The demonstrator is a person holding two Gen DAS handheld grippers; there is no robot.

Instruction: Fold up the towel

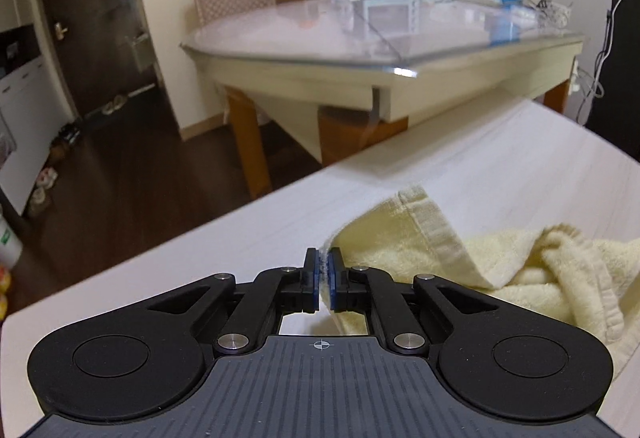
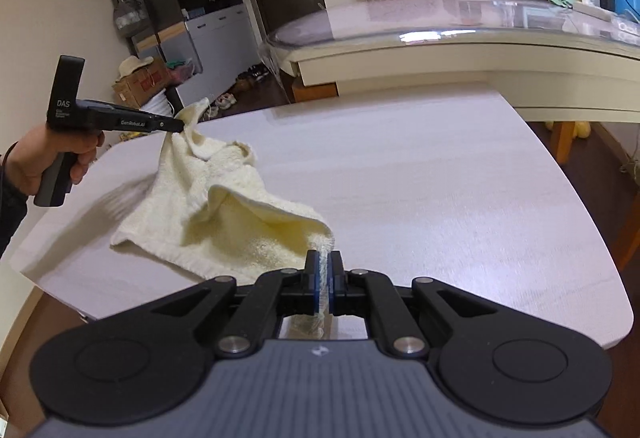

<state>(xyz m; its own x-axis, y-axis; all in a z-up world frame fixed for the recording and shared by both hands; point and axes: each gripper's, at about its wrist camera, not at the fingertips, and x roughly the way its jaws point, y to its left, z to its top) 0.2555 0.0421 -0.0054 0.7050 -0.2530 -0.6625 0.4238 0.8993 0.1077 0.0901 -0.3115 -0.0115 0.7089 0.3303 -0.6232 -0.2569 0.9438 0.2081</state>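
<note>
A pale yellow terry towel [image 2: 224, 222], soft, looped and rumpled, lies at the left of a white wood-grain table [image 2: 420, 166] with rounded corners, its lower left part close to the table's left edge; the whole right half of the tabletop is bare. The right gripper [image 2: 323, 280], black with blue pads, is clenched on the towel's near corner at bottom centre. The left gripper [image 1: 323, 280], held by a hand [image 2: 44, 158] at middle left, pinches the hemmed far corner, lifted off the surface. Behind stands a glossy glass-topped dining table [image 2: 480, 22].
</note>
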